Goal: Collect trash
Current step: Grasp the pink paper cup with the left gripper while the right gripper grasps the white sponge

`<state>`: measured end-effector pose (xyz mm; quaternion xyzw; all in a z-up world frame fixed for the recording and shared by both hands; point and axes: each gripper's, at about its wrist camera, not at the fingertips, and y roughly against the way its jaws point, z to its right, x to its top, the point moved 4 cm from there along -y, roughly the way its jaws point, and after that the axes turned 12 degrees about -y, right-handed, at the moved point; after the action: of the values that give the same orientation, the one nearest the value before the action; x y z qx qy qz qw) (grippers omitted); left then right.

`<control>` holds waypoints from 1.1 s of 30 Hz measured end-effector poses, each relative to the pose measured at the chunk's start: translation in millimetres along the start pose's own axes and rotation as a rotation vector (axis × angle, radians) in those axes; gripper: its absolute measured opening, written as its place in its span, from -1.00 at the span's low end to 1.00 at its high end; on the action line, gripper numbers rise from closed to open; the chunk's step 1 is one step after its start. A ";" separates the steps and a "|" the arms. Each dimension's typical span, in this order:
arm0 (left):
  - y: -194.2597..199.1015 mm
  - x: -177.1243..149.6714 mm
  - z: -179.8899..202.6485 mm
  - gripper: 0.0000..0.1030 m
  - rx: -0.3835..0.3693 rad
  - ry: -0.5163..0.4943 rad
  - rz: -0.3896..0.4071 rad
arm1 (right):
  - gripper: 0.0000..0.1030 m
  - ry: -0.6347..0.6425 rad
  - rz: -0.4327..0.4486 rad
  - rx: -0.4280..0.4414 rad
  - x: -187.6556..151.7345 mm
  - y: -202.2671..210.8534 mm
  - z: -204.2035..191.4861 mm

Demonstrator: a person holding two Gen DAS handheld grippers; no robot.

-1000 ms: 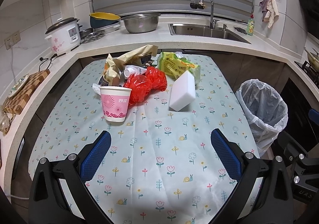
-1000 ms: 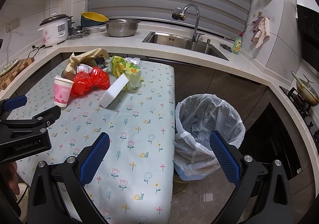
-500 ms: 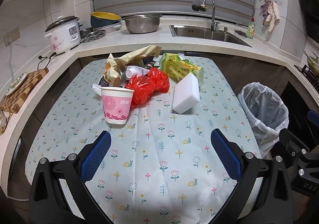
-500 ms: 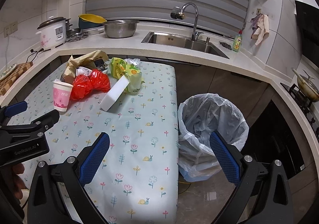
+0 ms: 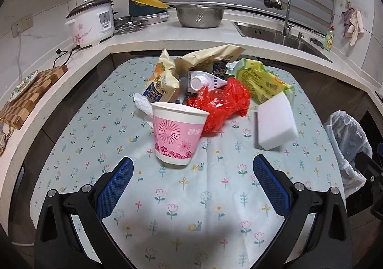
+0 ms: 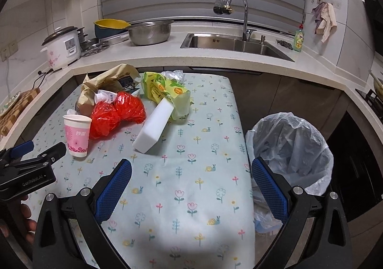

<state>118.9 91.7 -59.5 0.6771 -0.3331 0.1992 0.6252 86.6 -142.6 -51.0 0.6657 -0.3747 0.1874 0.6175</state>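
Left gripper (image 5: 192, 181) above the flowered tablecloth (image 5: 205, 199), jaws spread wide and empty, pink paper cup (image 5: 177, 134) upright just ahead between the blue pads. Behind the cup, a heap of trash: red plastic bag (image 5: 220, 106), brown paper bags (image 5: 208, 59), white bottle (image 5: 203, 81), yellow-green wrapper (image 5: 259, 81), with a white foam block (image 5: 275, 123) leaning at its right side. Right gripper (image 6: 191, 184) likewise spread and empty near the table's edge, lined trash bin (image 6: 290, 149) on the floor just beside the table.
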 end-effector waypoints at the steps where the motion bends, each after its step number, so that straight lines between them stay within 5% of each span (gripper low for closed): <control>1: -7.0 1.2 -4.8 0.86 -0.005 0.009 -0.004 | 0.86 -0.004 -0.009 0.006 1.7 -8.2 -4.7; 21: -118.1 7.2 -30.1 0.86 -0.145 -0.021 -0.107 | 0.82 -0.175 -0.174 0.074 20.1 -143.0 -48.4; 27: -123.2 5.0 -28.4 0.64 -0.182 -0.026 -0.111 | 0.47 -0.167 -0.203 0.096 15.4 -153.1 -56.7; 30: -121.5 5.1 -25.6 0.31 -0.203 -0.027 -0.114 | 0.16 -0.170 -0.212 0.118 12.9 -152.1 -60.2; 33: -116.1 4.3 -24.1 0.29 -0.215 -0.022 -0.116 | -0.31 -0.164 -0.217 0.135 11.5 -147.4 -64.1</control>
<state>206.7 114.0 -136.0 0.6265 -0.3199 0.1184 0.7008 215.5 -90.4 -132.6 0.7552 -0.3363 0.0895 0.5555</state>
